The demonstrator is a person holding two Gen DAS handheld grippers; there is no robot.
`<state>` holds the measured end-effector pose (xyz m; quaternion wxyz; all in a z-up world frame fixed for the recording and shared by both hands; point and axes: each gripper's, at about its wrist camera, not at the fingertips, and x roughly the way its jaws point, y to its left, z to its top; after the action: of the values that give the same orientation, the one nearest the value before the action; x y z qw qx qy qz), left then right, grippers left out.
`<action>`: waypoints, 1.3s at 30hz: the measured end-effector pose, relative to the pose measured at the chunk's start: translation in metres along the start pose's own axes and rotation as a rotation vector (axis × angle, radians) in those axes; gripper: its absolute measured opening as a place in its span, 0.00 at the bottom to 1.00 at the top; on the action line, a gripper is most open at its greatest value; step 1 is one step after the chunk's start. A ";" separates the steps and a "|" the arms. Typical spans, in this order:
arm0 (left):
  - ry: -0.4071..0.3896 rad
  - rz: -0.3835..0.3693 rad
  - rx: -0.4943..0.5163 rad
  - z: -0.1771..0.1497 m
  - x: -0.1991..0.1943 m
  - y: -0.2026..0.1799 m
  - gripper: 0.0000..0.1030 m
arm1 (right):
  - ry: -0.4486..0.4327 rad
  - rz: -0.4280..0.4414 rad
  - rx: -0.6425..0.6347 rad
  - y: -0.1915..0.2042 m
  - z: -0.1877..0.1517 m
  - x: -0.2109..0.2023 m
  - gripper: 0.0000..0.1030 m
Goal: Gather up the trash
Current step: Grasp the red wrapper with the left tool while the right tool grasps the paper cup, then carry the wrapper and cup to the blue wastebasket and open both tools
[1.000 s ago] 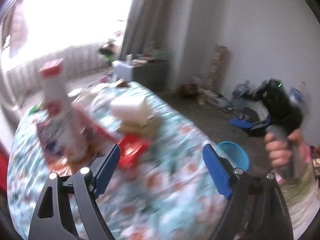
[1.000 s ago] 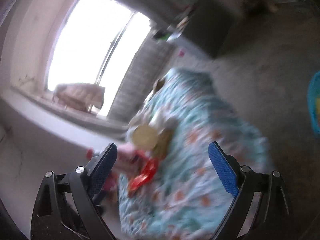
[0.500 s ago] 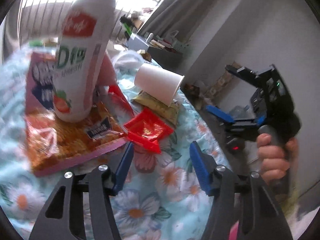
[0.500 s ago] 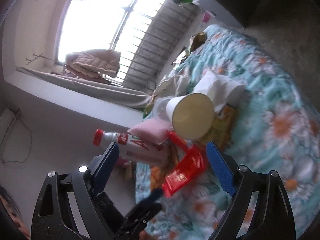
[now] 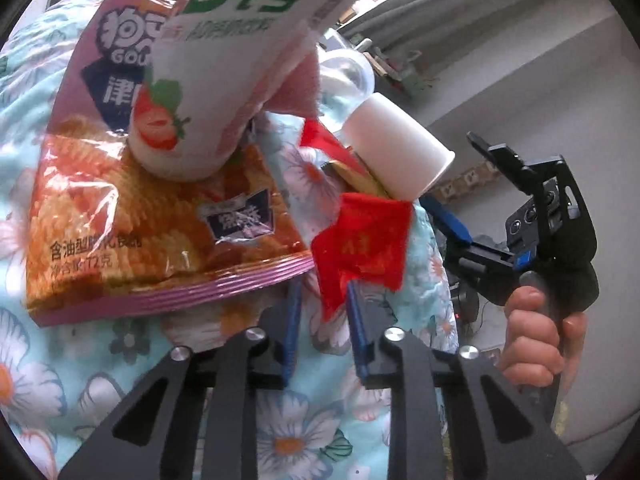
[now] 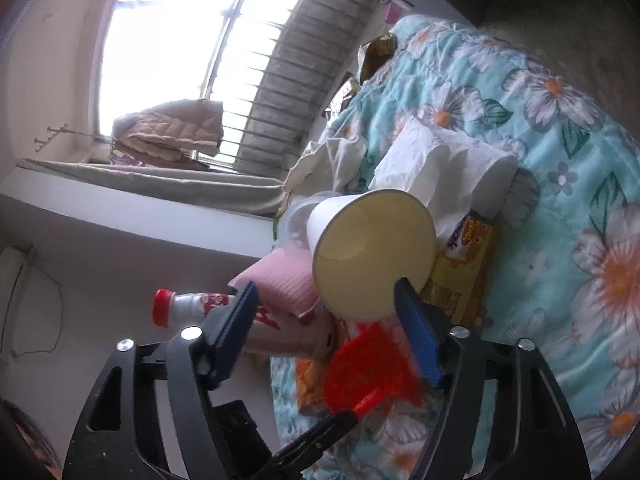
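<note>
Left claw [image 5: 322,294] jaws just narrowing around corner of red wrapper [image 5: 362,240] on bed [image 5: 100,380], grip unconfirmed. Right claw [image 6: 324,304] half apart, closing, holds nothing; paper cup [image 6: 372,256] on side, mouth facing it.

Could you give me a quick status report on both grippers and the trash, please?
Left gripper closing around red wrapper. Right gripper closing, paper cup rim between its pads. Bottle stands on chip bag, close by.

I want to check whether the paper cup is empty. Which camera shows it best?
The right wrist view: the paper cup lies on its side with its mouth facing the camera, and the inside looks empty. The left wrist view shows only its white outer wall and rim from the side.
</note>
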<state>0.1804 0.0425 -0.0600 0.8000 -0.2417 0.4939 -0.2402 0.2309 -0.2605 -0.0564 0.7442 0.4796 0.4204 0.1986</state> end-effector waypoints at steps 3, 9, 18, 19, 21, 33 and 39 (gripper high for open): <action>-0.007 -0.004 0.006 -0.005 -0.004 -0.007 0.15 | -0.011 -0.025 -0.026 0.005 0.002 0.000 0.54; -0.007 -0.005 0.017 -0.009 -0.006 -0.015 0.11 | -0.017 -0.042 -0.067 0.008 0.003 0.003 0.35; -0.040 0.002 0.056 -0.012 0.001 -0.029 0.06 | -0.010 -0.033 -0.100 0.015 0.000 0.011 0.02; -0.044 0.002 0.062 -0.013 0.000 -0.031 0.05 | -0.013 -0.029 -0.106 0.016 0.000 0.010 0.02; -0.055 0.000 0.074 -0.012 -0.003 -0.030 0.05 | -0.019 -0.020 -0.110 0.017 -0.001 0.008 0.01; -0.109 -0.001 0.139 -0.018 -0.036 -0.044 0.03 | -0.061 0.044 -0.125 0.025 -0.009 -0.028 0.01; -0.147 -0.003 0.178 -0.021 -0.057 -0.057 0.02 | -0.107 0.081 -0.135 0.030 -0.018 -0.064 0.01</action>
<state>0.1304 0.0310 0.0061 0.8520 -0.1873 0.4102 -0.2659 0.1831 -0.2812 -0.0054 0.7875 0.4550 0.3460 0.2303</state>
